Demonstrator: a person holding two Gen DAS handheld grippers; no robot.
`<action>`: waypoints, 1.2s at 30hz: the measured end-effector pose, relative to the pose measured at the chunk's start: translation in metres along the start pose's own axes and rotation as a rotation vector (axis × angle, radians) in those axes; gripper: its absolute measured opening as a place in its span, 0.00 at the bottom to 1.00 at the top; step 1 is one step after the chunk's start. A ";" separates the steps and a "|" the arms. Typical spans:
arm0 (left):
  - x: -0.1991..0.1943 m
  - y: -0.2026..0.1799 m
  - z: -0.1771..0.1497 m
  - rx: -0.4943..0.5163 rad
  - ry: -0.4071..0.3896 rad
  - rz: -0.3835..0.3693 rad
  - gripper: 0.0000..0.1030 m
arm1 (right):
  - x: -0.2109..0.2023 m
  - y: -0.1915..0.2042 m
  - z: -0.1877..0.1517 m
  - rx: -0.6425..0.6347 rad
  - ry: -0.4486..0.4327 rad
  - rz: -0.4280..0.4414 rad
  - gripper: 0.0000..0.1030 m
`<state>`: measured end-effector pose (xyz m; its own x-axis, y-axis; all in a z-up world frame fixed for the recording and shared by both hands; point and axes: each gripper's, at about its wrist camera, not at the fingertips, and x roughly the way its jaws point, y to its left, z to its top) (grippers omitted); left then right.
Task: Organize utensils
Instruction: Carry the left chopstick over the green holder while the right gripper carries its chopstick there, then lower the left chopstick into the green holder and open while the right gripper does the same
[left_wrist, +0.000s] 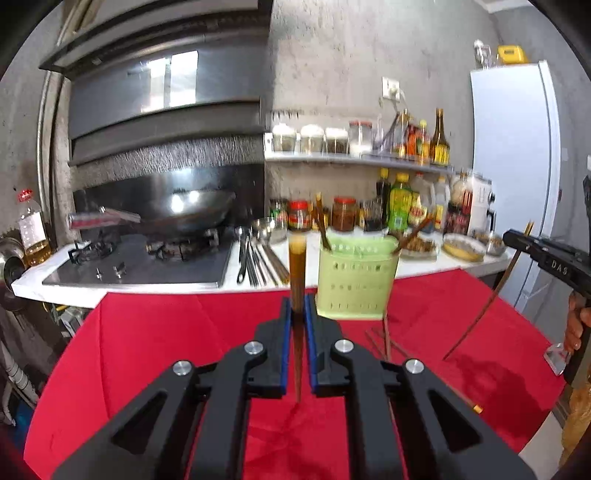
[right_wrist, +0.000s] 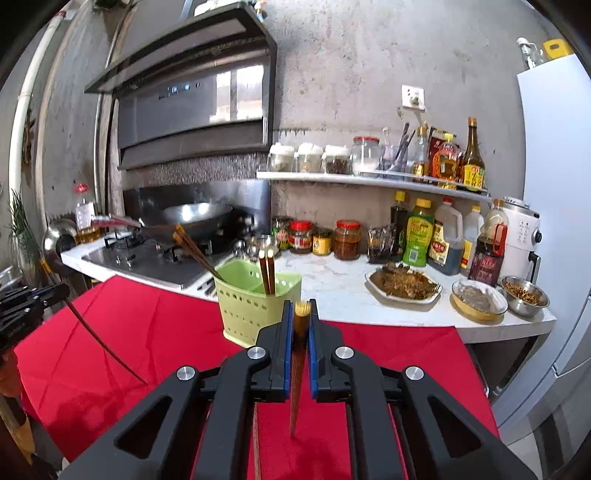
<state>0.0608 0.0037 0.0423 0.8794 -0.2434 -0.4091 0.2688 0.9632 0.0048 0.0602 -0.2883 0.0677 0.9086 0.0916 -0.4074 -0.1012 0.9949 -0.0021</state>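
**Chopsticks held in both grippers**

Chopsticks fill both grippers. The left gripper (left_wrist: 298, 314) is clamped on one brown chopstick (left_wrist: 297, 273), upright above the red cloth (left_wrist: 147, 339). The right gripper (right_wrist: 298, 314) pinches a gold-capped chopstick (right_wrist: 301, 325). The green holder (right_wrist: 255, 306), chopsticks inside, stands at the far cloth edge beside the desk (right_wrist: 351, 291).

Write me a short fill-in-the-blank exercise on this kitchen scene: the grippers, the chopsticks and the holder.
1. The left gripper is shut on a single ____.
2. The green utensil holder stands on a ____ cloth.
3. On the stove behind the holder sits a metal ____.
4. The right gripper holds its chopstick with the pointed tip toward the ____.

Missing words: chopstick; red; wok; camera
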 end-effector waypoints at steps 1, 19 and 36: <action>0.006 0.000 -0.003 -0.001 0.016 -0.002 0.07 | 0.008 0.000 -0.006 0.001 0.023 0.000 0.07; 0.031 0.004 -0.007 -0.041 0.061 -0.019 0.06 | 0.036 -0.006 -0.028 0.037 0.104 0.002 0.06; 0.105 -0.045 0.147 -0.042 -0.110 -0.131 0.06 | 0.082 -0.021 0.123 0.034 -0.119 0.069 0.06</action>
<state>0.1983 -0.0816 0.1333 0.8763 -0.3756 -0.3017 0.3690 0.9259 -0.0811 0.1864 -0.2964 0.1469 0.9420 0.1619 -0.2940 -0.1527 0.9868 0.0540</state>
